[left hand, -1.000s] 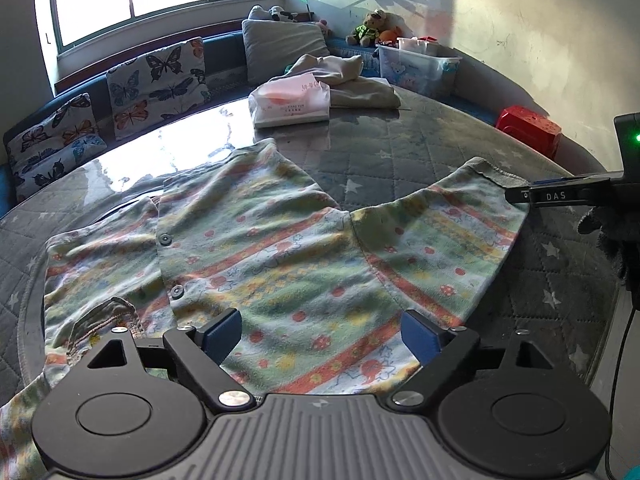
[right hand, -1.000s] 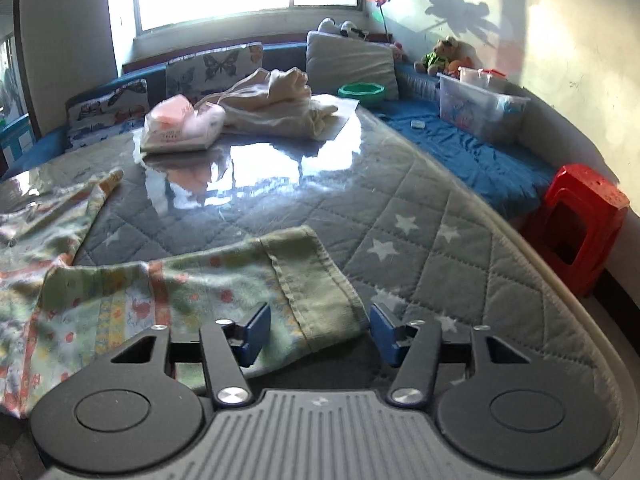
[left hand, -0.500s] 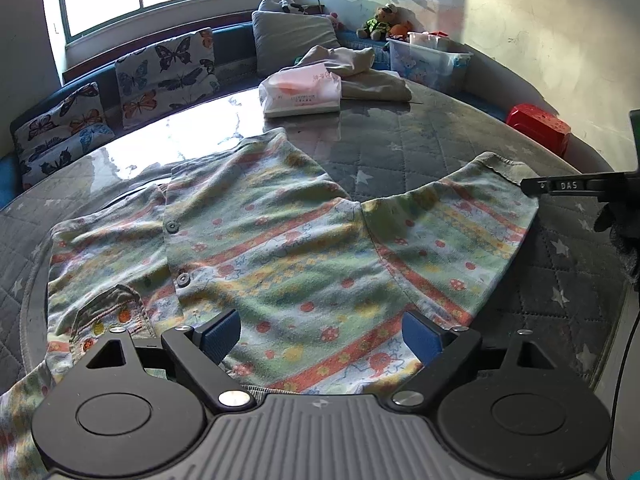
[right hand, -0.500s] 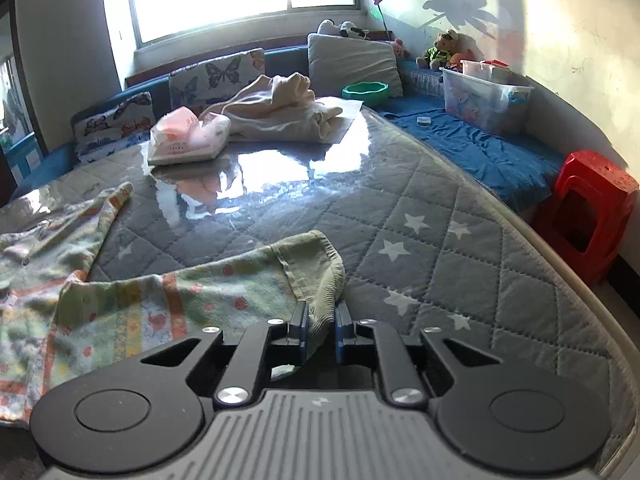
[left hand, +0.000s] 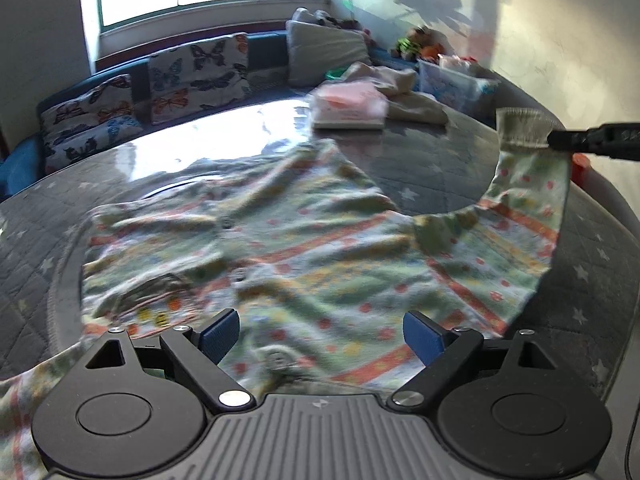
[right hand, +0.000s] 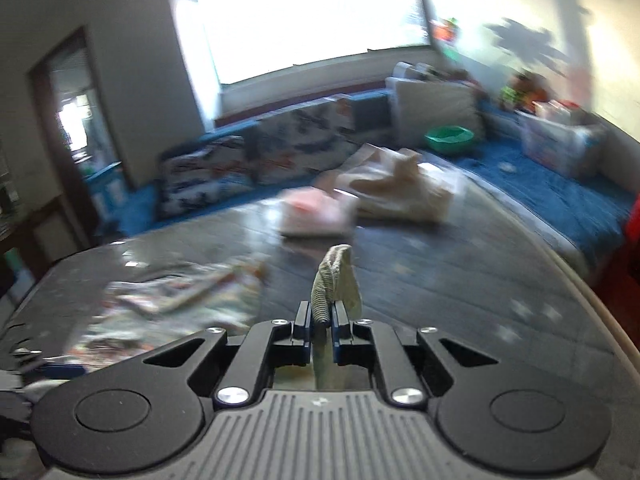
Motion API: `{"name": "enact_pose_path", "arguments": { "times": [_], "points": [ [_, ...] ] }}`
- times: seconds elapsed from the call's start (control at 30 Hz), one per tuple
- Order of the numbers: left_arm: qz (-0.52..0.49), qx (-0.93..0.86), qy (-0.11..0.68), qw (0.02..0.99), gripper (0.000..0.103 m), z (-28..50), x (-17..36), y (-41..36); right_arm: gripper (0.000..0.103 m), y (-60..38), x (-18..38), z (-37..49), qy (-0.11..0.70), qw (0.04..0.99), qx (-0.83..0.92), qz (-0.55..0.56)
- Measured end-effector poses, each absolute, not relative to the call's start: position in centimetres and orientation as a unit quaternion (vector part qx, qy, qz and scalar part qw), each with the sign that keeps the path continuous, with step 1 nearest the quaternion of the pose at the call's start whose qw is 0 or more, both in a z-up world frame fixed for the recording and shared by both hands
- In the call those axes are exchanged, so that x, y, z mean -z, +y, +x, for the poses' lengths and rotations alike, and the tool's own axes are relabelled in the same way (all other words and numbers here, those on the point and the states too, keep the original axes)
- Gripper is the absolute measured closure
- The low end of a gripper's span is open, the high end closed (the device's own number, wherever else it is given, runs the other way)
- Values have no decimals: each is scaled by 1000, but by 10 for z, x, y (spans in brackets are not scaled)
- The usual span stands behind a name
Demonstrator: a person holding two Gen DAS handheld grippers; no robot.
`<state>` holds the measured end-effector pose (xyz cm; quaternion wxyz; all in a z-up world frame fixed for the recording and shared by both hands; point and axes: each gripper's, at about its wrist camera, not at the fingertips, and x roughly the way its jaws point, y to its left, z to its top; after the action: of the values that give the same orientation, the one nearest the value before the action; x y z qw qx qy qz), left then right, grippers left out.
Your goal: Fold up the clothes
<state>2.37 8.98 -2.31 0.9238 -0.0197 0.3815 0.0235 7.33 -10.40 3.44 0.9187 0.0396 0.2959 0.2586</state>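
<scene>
The patterned shirt (left hand: 304,256) lies spread across the middle of the grey quilted table (left hand: 432,160). The left tongs (left hand: 320,330) stand apart low over its near edge. The right tongs (right hand: 321,322) are clamped on the sleeve cuff (left hand: 522,126), apparently lifted, at upper right.

Soft, wrinkled printed cloth shirt (left hand: 304,256) with a ribbed knit cuff (right hand: 334,280) lies on a quilted grey table cover (left hand: 432,160) under a glossy clear sheet; gripper (right hand: 321,320) of matt black plastic, shiny metal screws.
</scene>
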Motion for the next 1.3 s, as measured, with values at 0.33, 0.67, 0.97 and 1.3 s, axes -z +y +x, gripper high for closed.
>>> {"name": "enact_pose_path", "arguments": {
  "times": [0.33, 0.67, 0.97, 1.3],
  "points": [
    [-75, -91, 351, 929, 9, -22, 15, 159, 95, 17, -78, 47, 265, 877, -400, -12],
    [-111, -138, 348, 921, 9, -58, 23, 205, 93, 127, -34, 9, 307, 812, -492, -66],
    [-124, -146, 339, 921, 9, -66, 19, 214, 78, 127, -24, 2, 321, 802, -494, -100],
    [-107, -65, 326, 937, 11, -38, 12, 173, 79, 53, 20, 31, 390, 811, -411, -148]
  ]
}}
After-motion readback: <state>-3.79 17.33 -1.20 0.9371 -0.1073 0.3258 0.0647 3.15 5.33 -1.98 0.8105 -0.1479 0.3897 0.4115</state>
